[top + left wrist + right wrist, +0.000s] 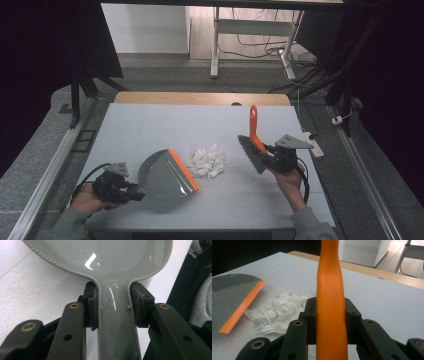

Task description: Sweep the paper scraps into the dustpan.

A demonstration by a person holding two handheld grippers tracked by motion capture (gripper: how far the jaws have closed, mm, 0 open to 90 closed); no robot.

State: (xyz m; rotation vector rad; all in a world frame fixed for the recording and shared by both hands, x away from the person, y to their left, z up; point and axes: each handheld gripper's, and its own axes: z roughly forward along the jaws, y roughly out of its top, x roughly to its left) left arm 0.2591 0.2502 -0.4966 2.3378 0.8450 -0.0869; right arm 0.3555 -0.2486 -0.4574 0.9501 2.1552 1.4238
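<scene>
Paper scraps [206, 162] lie between both loaded tongs.

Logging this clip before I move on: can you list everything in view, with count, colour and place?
dustpan: one, grey with an orange lip, front left of the table, its handle clamped in the left tongs
brush: one, orange handle with grey bristles, right of centre, held in the right tongs
paper scraps: one small pile, white, between dustpan and brush
table: one, pale grey top with a wooden far edge
power strip: one, white, off the table's right edge
desk frame: one, white, on the floor behind
left tongs: black, shut on the dustpan
right tongs: black, shut on the brush
</scene>
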